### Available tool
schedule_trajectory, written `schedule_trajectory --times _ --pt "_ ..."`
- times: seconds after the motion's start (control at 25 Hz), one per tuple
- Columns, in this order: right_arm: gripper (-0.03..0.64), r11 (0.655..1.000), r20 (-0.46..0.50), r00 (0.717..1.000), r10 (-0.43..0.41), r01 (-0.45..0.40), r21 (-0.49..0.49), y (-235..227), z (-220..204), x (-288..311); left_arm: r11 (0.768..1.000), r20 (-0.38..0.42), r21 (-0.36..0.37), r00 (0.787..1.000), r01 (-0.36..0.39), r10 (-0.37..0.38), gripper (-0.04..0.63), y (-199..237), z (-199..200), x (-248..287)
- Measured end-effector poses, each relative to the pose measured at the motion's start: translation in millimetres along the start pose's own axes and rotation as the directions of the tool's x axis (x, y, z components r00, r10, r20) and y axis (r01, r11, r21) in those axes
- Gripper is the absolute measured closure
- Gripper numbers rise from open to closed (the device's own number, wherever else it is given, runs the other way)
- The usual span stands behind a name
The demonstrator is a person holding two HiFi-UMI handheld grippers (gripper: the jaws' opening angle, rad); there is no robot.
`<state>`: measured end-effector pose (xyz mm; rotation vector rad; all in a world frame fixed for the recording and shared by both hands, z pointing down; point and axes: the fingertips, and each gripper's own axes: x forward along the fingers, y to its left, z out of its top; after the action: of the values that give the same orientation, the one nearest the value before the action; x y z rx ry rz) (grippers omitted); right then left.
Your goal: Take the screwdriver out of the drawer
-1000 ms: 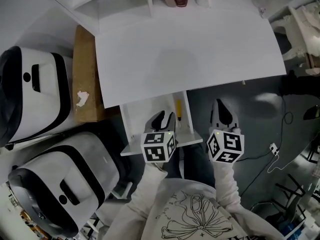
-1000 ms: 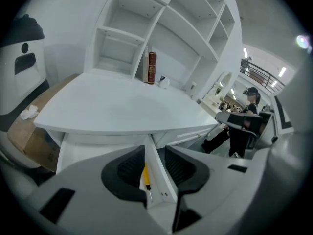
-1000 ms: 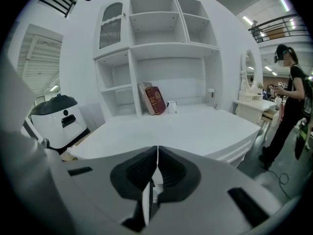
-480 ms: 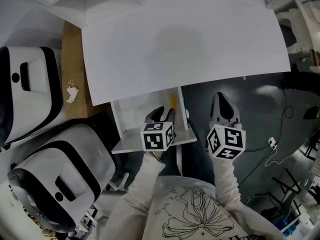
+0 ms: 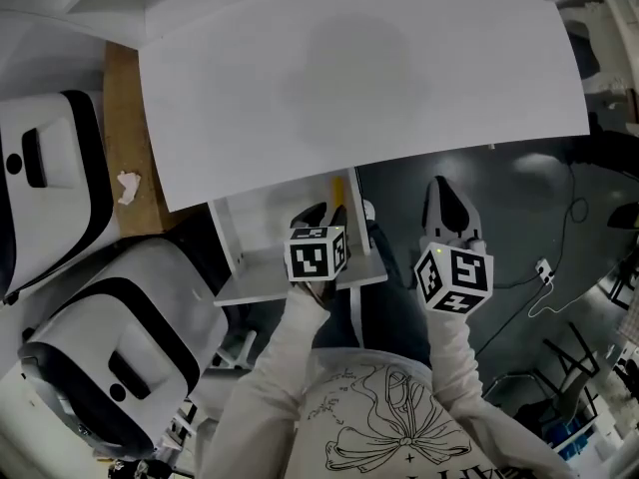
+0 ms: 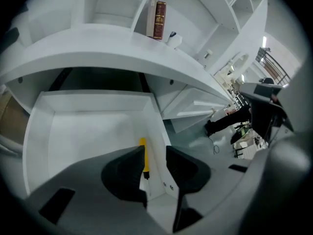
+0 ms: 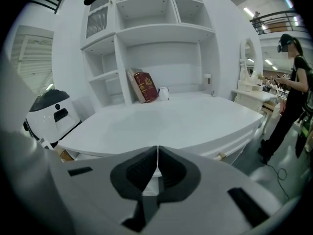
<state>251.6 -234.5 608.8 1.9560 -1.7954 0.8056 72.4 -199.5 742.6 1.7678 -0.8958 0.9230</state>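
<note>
The white drawer (image 5: 270, 230) stands pulled out under the white desk (image 5: 349, 78). A screwdriver with a yellow handle (image 5: 337, 190) lies along the drawer's right wall (image 6: 155, 126); in the left gripper view the screwdriver (image 6: 142, 154) shows just ahead of the jaws. My left gripper (image 5: 325, 218) hangs over that right side, pointing steeply down. Its jaws are opening; the left gripper (image 6: 155, 156) frames the handle and wall without touching them. My right gripper (image 5: 445, 196) hovers over the dark floor beside the drawer; the right gripper (image 7: 157, 161) is shut and empty.
Two large white-and-black machines (image 5: 45, 183) (image 5: 125, 347) stand left of the drawer, beside a brown box (image 5: 120, 98) with crumpled paper (image 5: 127, 185). A red book (image 7: 145, 86) and cup (image 7: 164, 93) sit at the desk's back. A person (image 7: 293, 82) stands far right. A cable (image 5: 544, 302) lies on the floor.
My left gripper has sunk toward the drawer's right side and its jaws have spread. The right gripper has dropped a little. The desk has slid up in the head view.
</note>
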Motion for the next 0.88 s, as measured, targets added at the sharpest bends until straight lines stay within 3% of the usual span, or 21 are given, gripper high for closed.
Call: schedule_trajectory --times 0.44,0.88 --pt "0.611 1.000 -0.057 0.998 -0.008 0.009 0.007 -8 -27 16 1.000 -0.121 0.026 0.992 -0.015 0.019 0.468 15 -24 50" --pt "0.611 1.000 -0.101 0.995 -0.013 0.014 0.006 -12 -48 25 0.999 -0.178 0.015 0.983 -0.036 0.038 0.468 28 -32 82"
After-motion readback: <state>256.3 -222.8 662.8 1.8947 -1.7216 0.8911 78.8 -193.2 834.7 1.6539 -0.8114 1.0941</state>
